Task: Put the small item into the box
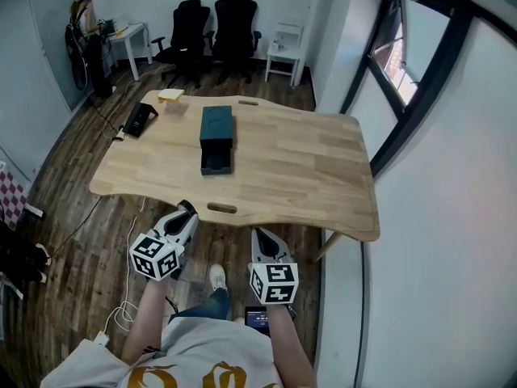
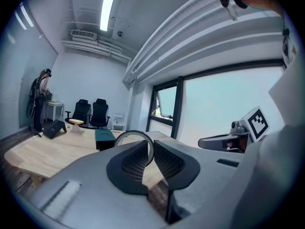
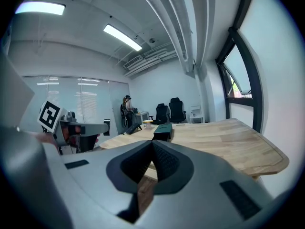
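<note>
Ring [image 2: 133, 131]: thin and round, pinched in your left gripper [image 2: 151, 142] | right gripper [image 3: 152, 142]: jaws pressed together, nothing inside | box [image 1: 216, 128]: blocky, dark green, on the pale wood table [image 1: 299, 164], well away from your grippers.

Dark teal box [image 1: 216, 126], pale wood table [image 1: 307, 168], grey ring [image 2: 133, 132]

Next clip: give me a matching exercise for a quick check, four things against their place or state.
Things:
1 left gripper
2 right gripper
3 box
4 yellow pad

Places or states:
A at the far left corner of the table
B shut, nothing between the jaws
C mid-table, dark teal
D shut on a ring

Pairs: 1-D, 2-B, 3-C, 4-A
</note>
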The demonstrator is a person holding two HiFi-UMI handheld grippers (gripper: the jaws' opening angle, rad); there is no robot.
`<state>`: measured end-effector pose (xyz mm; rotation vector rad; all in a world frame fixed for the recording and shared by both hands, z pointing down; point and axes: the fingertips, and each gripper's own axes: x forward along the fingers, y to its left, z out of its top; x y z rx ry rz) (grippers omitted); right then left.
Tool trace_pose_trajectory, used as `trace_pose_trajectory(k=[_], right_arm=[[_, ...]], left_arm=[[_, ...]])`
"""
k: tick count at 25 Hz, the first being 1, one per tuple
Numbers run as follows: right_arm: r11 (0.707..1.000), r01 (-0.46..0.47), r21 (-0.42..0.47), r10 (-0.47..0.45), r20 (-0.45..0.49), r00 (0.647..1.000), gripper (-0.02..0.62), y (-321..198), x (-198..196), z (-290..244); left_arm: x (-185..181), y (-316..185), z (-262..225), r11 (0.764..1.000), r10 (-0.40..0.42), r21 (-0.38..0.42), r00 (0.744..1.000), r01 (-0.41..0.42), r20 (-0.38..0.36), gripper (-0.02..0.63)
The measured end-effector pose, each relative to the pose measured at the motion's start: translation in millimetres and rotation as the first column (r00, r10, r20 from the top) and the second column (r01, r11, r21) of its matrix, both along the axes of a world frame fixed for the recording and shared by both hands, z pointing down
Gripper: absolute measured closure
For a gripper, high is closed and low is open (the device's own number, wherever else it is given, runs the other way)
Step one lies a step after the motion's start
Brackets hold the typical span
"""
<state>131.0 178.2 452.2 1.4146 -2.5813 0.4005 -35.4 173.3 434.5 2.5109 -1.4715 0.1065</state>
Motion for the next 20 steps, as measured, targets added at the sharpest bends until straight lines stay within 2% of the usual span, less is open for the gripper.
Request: trace_pose_trajectory(k=[6, 12, 16, 20], right_arm=[[1.000, 0.009, -0.014, -0.009, -0.015, 1.000, 0.591, -77, -19, 17], [0.998, -0.020, -0.054, 0.018, -0.024, 1.000, 0.591, -176, -44, 28], [0.996, -0.027, -0.084, 0.024, -0.038, 0.999, 0.591, -235, -67, 38], [0.993, -0.042, -0.114, 0.037, -0.047, 0.998, 0.591, -280, -82, 51]], left_arm=[[-22, -75, 20, 1.000, -0.012, -0.025, 1.000, 0.012, -0.018, 0.566], [-39, -177, 28, 0.998, 0.030, -0.050, 0.999, -0.031, -0.012, 0.566], [-62, -242, 39, 0.998, 0.034, -0.056, 0.999, -0.033, 0.016, 0.566], [-86, -289, 55, 0.996, 0.031, -0.083, 0.999, -0.031, 0.006, 0.566]])
